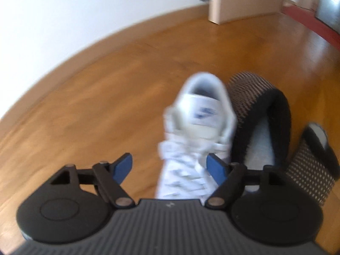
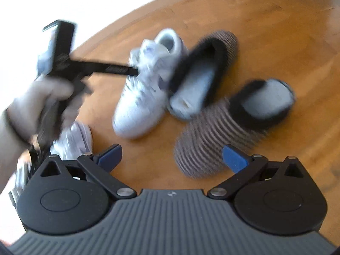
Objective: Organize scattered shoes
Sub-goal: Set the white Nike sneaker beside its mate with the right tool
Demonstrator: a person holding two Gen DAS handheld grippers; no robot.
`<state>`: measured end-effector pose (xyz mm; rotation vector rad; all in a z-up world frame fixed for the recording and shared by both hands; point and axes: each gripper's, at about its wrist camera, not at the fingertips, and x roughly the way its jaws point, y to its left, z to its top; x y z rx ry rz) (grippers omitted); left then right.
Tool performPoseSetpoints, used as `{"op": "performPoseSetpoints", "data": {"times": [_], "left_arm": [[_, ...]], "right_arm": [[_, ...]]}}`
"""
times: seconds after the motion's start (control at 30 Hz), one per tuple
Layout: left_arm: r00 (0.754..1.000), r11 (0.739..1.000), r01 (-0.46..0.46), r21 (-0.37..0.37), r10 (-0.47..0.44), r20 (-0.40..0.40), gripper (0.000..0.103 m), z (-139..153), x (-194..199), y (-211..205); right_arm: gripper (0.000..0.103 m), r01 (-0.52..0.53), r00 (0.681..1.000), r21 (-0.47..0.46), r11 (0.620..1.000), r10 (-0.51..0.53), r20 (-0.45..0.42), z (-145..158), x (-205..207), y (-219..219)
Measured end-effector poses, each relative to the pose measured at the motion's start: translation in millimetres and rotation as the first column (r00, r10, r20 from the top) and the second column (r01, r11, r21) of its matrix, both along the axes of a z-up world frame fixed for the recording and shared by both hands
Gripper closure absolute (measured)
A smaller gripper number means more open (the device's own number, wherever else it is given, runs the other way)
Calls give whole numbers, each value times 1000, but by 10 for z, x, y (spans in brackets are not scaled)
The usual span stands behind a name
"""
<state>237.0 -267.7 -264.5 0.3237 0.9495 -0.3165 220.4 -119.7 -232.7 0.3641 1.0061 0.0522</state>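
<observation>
Pointing steeply down at the wooden floor [image 1: 95, 97], your left gripper [image 1: 172, 167] had its blue-padded fingers [image 1: 124, 166] spread partway, the laced front of a white sneaker [image 1: 191, 140] between them. The pad on the right lay against that shoe's side; the pad on the left stood clear of it, over bare boards, so you had no squeeze on it. Beyond the fingertips the sneaker's tongue and open collar ran away from you. Just to the right of the right finger a striped slipper [image 1: 261, 114] with a black fuzzy rim leaned on its side against the sneaker, and its mate [image 1: 312, 170] sat farther right.

Your right gripper [image 2: 172, 159] was also tilted down, fingers [image 2: 234, 160] wide apart with nothing between them but floor [image 2: 276, 42]. The nearer slipper [image 2: 214, 136] lay just ahead of the right finger, toe almost at the pad. The tipped slipper [image 2: 201, 78] and the white sneaker [image 2: 144, 89] were farther out, touching each other. Beside the left finger a second white sneaker [image 2: 74, 140] showed partly. From that view your gloved left hand [image 2: 42, 104] gripped the other tool, one black finger [image 2: 110, 68] reaching to the sneaker's laces. Motion blur hid finer detail.
</observation>
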Motion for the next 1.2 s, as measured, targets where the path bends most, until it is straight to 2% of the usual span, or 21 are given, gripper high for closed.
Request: {"op": "performPoseSetpoints", "data": {"times": [0.07,0.13,0.17,0.27,0.37,0.47,0.57,0.63,0.73,0.77,0.83,0.87,0.97,1.03,1.07,1.13,1.17,1.2], "left_arm": [[997,997,-74,14,74,21,27,200,-64,258],[992,993,-121,13,121,27,27,268,-50,429],[987,988,-157,9,157,21,27,301,-52,543],[975,975,-222,7,222,6,27,330,-18,799],[965,965,-260,5,261,-9,27,322,-41,1078],[955,955,-295,-10,295,-21,27,311,-85,1325],[936,935,-352,-37,351,-34,27,280,-149,1534],[915,914,-403,-41,400,-57,27,254,-242,1713],[889,890,-453,-47,448,-90,27,228,-355,1872],[885,886,-462,-47,456,-96,27,218,-365,1907],[872,874,-485,-42,479,-105,27,221,-412,1992],[866,868,-494,-37,488,-107,27,225,-430,2027],[849,853,-521,-29,515,-115,27,253,-482,2122],[845,849,-528,-25,521,-122,27,224,-475,2119],[843,848,-530,-23,523,-125,27,179,-446,2094],[841,848,-530,-17,523,-137,27,165,-464,2055],[842,849,-528,-15,521,-144,27,162,-478,2030],[842,850,-526,-15,519,-145,27,155,-482,2012]], "right_arm": [[1,16,1000,20,1000,-17,27,-64,314,77],[1,25,999,32,999,-27,43,-103,500,110],[1,32,997,46,998,-35,64,-167,752,201],[1,58,997,46,997,-60,40,-341,1115,330],[1,73,997,118,990,-72,-8,-593,1410,354],[0,123,992,104,987,-119,-48,-810,1640,356],[0,174,983,-12,985,-175,-61,-906,1784,406],[0,173,981,-99,980,-180,-70,-996,1896,436],[0,164,982,-182,970,-178,-62,-1094,2010,497],[3,152,984,-204,967,-167,-56,-1110,2023,529],[7,66,996,-264,962,-77,-32,-1128,2018,645],[9,-45,999,-267,963,39,-27,-1119,1993,707],[10,-192,981,-238,952,178,-76,-1117,1843,800],[9,-254,967,-236,938,237,-97,-1115,1716,881],[9,-288,957,-234,928,270,-107,-1114,1645,924],[9,-384,923,-217,897,366,-123,-1120,1458,1018],[9,-445,895,-207,871,428,-124,-1124,1311,1093],[9,-467,884,-202,861,450,-125,-1119,1251,1122]]}}
